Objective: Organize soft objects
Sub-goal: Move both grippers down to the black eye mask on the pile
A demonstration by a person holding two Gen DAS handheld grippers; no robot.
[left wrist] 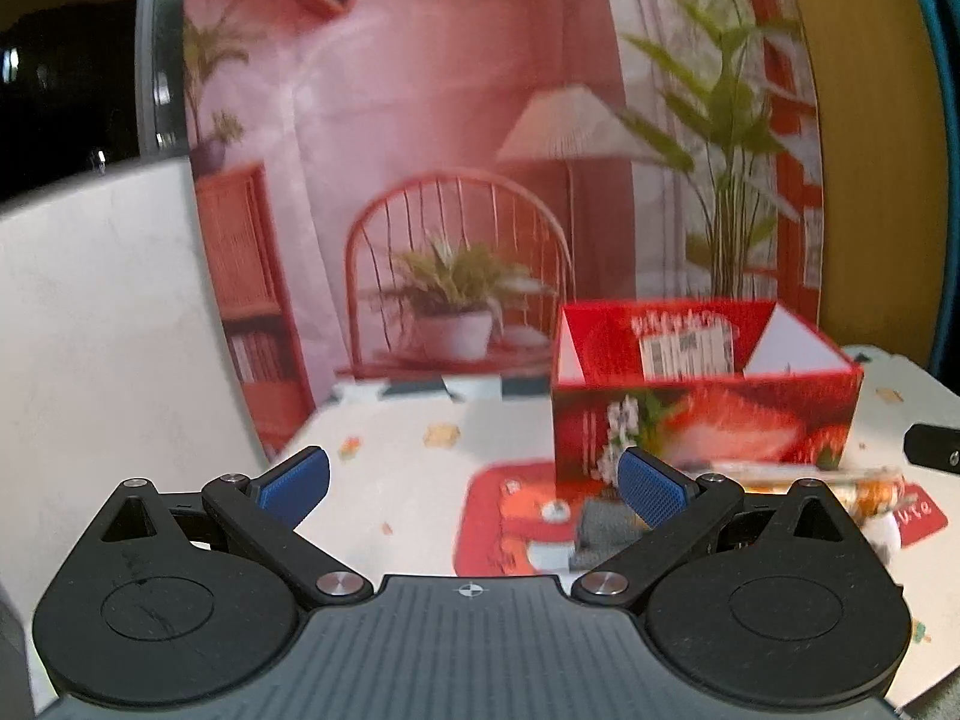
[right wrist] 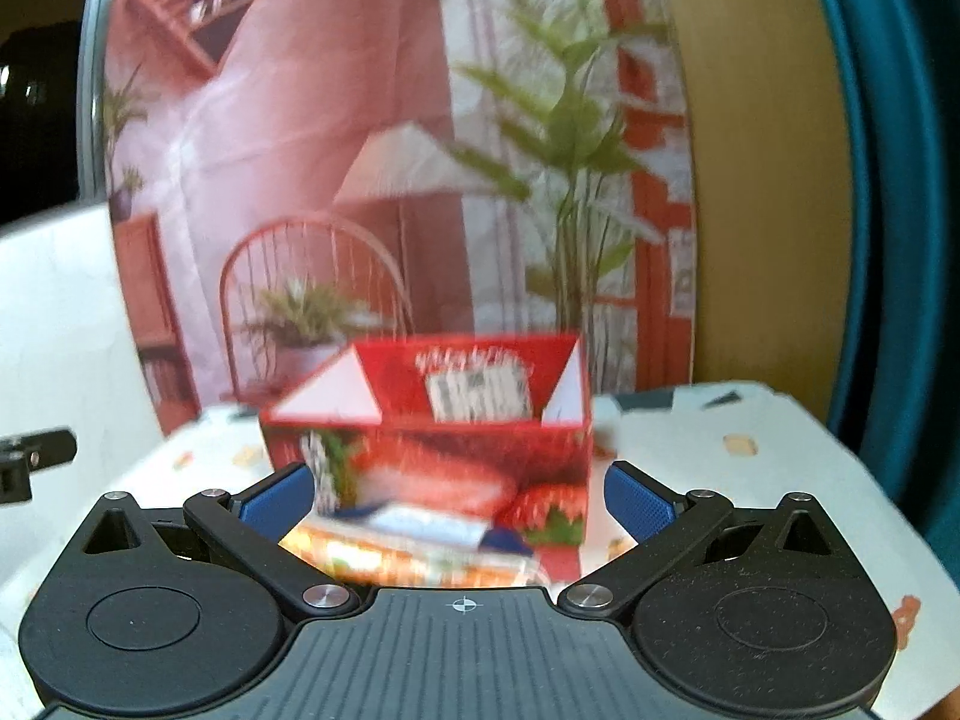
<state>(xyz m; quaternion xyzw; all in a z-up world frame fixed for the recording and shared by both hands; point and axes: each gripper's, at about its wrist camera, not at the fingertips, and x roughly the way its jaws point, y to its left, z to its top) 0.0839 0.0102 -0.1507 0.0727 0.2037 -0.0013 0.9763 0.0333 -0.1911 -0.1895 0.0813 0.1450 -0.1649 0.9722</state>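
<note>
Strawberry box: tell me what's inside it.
The strawberry box is open on top; only its red inner walls, white flaps and a barcode label show. The front wall hides its floor.

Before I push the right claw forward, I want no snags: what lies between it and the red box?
In the right wrist view, a clear plastic packet lies between the open right claw and the red box.
</note>
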